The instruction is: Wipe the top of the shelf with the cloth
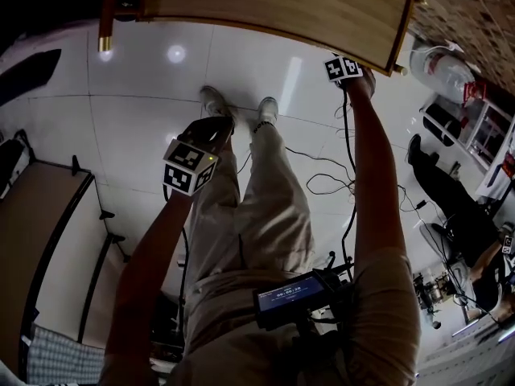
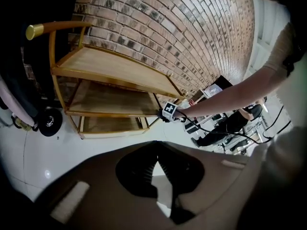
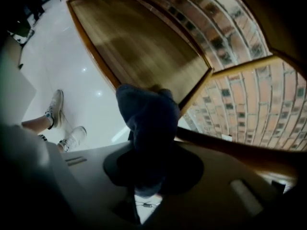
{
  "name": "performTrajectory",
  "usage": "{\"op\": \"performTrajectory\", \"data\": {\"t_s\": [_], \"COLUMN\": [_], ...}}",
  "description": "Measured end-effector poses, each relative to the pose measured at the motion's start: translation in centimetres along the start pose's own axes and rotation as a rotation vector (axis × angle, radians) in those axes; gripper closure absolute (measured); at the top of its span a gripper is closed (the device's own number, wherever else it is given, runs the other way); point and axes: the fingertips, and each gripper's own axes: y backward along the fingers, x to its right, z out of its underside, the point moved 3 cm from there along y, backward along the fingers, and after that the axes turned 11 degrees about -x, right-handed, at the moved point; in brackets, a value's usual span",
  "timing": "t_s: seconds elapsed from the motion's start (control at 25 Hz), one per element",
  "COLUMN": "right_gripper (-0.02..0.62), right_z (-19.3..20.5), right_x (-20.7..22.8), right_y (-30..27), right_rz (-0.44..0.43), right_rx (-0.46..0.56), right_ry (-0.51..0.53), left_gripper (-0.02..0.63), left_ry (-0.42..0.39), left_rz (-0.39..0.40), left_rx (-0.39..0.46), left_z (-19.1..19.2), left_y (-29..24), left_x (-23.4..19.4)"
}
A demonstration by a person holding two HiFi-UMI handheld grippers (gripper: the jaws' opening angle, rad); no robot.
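The wooden shelf has three tiers, and its top (image 1: 273, 6) runs along the upper edge of the head view. My right gripper (image 1: 346, 69) is at the front right corner of that top (image 3: 144, 47). It is shut on a dark blue cloth (image 3: 148, 121), which bunches out of the jaws and touches the corner edge. The cloth hides the fingertips of the right gripper (image 3: 149, 152). My left gripper (image 1: 193, 166) hangs low over the floor beside the person's legs, well short of the shelf (image 2: 110, 63). The left gripper (image 2: 156, 150) is shut with nothing in it.
A brown table (image 1: 48, 240) stands at the left. Cables (image 1: 326, 179) trail over the white tiled floor. A seated person (image 1: 459, 215) and some equipment are at the right. A brick wall (image 2: 192, 37) is behind the shelf. A black wheel (image 2: 49, 121) sits left of it.
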Motion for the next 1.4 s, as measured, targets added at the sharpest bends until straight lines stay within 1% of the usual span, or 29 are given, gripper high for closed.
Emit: {"op": "performTrajectory", "data": {"t_s": [0.04,0.12,0.28,0.4,0.48,0.64,0.76,0.88,0.96,1.08,1.2,1.32,1.4], "right_gripper": [0.508,0.508,0.508,0.508,0.508,0.508,0.508,0.508,0.508,0.508,0.508,0.508,0.508], "right_z": [0.4,0.8,2.5,3.7,4.3,4.9,4.5,2.1,-0.6,-5.2,-10.4,-16.5,-19.6], "right_x": [-0.1,-0.9,-3.5,-6.2,-7.7,-9.9,-10.9,-12.5,-14.4,-18.8,-23.4,-27.2,-29.5], "right_y": [-0.5,-0.5,2.0,4.9,7.2,12.8,16.5,18.1,18.0,17.2,15.6,14.1,13.4], "right_rz": [-0.015,-0.051,-0.109,-0.162,-0.191,-0.244,-0.269,-0.273,-0.267,-0.278,-0.288,-0.304,-0.327], "right_rx": [0.0,0.045,0.128,0.179,0.214,0.297,0.351,0.388,0.41,0.436,0.468,0.522,0.559], "right_ry": [0.006,0.022,0.046,0.074,0.096,0.112,0.118,0.141,0.17,0.224,0.27,0.285,0.286], "left_gripper": [0.604,0.604,0.604,0.604,0.604,0.604,0.604,0.604,0.604,0.604,0.604,0.604,0.604], "left_ry": [-0.007,-0.014,-0.023,-0.022,-0.008,0.028,0.04,0.015,0.022,0.058,0.113,0.146,0.143], "left_rz": [-0.002,-0.008,-0.034,-0.067,-0.084,-0.09,-0.087,-0.098,-0.12,-0.154,-0.187,-0.19,-0.187], "left_rx": [-0.005,-0.012,-0.002,0.018,0.032,0.046,0.044,0.064,0.092,0.159,0.237,0.329,0.361], "left_z": [-0.1,-0.4,-1.5,-2.4,-2.8,-2.3,-1.7,-1.6,-1.4,-0.6,-0.2,-1.0,-0.8], "left_y": [-0.3,-0.8,-0.9,0.0,0.8,2.1,2.2,1.3,0.6,-1.6,-4.7,-7.0,-8.4], "left_x": [0.2,0.5,0.5,0.1,-0.4,-1.5,-2.8,-5.7,-8.7,-13.6,-18.4,-22.2,-23.9]}}
